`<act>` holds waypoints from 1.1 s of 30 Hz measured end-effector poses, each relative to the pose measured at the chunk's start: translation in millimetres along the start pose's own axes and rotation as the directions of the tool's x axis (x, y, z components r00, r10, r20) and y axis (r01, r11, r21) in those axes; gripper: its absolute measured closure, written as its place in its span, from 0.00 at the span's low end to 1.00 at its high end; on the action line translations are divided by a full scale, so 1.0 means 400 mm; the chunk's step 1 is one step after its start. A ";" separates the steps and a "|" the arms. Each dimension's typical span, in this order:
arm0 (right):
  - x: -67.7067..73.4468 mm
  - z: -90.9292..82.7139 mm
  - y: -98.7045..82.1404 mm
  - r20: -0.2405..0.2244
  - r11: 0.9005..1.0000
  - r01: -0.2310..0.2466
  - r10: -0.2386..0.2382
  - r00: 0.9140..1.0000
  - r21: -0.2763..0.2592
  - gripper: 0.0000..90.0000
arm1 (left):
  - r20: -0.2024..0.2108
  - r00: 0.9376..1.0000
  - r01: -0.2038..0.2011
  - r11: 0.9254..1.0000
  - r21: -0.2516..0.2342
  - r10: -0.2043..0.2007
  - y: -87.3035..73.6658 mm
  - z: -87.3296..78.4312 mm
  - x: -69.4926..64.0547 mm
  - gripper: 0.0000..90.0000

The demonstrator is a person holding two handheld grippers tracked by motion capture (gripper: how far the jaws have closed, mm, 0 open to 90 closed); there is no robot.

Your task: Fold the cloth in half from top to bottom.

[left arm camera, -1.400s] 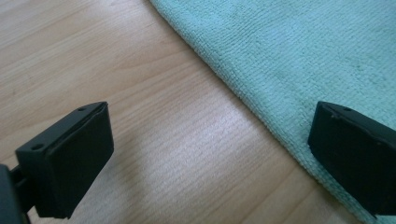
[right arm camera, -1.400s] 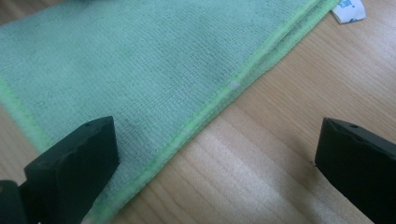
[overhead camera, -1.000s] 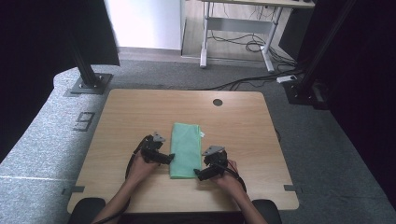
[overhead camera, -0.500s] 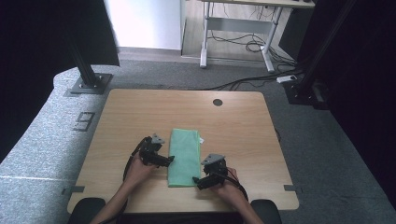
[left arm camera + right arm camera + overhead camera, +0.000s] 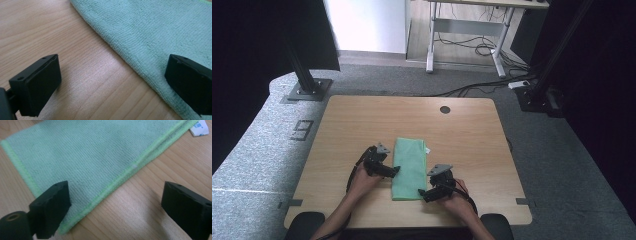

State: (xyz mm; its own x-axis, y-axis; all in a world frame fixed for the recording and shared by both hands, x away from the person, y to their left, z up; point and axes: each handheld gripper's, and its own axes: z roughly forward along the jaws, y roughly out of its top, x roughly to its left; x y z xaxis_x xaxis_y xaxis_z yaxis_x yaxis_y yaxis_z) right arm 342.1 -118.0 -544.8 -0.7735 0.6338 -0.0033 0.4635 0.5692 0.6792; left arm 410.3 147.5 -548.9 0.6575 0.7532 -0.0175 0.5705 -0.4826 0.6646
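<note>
Item: green cloth (image 5: 409, 168), folded, flat on your bench (image 5: 472, 135); white tag (image 5: 199, 127) at one corner, its blue print unreadable. Left gripper (image 5: 110, 82): jaws released, straddling the cloth's edge. Right gripper (image 5: 115, 207): jaws released though just narrowing, straddling the hemmed edge.

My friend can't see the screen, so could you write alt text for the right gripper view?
A folded green cloth lies flat on a wooden table, its near corner between the open black jaws of the right gripper, which have just been closing. A white label sticks out at the far edge.
</note>
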 end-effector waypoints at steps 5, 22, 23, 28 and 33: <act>-0.033 -0.002 0.024 -0.001 0.998 -0.051 0.051 0.999 -0.026 0.11 | -0.001 1.000 0.001 1.000 0.000 -0.001 0.000 0.000 0.000 0.01; -0.167 0.065 0.150 0.061 0.988 -0.133 0.137 0.989 -0.072 0.26 | -0.001 1.000 0.002 1.000 -0.001 -0.002 0.000 0.000 0.000 0.01; -0.174 0.070 0.156 0.063 0.989 -0.134 0.138 0.988 -0.069 0.27 | -0.001 1.000 0.002 1.000 0.000 -0.002 0.000 0.000 0.000 0.01; -0.205 0.091 0.185 0.072 0.988 -0.140 0.145 0.987 -0.062 0.32 | -0.002 1.000 0.002 1.000 0.000 -0.002 0.000 0.000 -0.001 0.01; -0.229 0.108 0.216 0.079 0.988 -0.143 0.148 0.986 -0.058 0.37 | -0.002 1.000 0.002 1.000 0.000 -0.002 0.000 0.000 -0.001 0.01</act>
State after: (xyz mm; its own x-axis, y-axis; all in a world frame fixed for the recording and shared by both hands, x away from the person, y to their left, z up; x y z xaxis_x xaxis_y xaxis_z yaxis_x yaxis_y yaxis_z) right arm 471.8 -104.3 -517.5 -0.6601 0.7501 0.0395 0.5437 0.4409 0.7141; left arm 410.3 147.3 -549.0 0.6553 0.7552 -0.0178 0.5720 -0.4807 0.6646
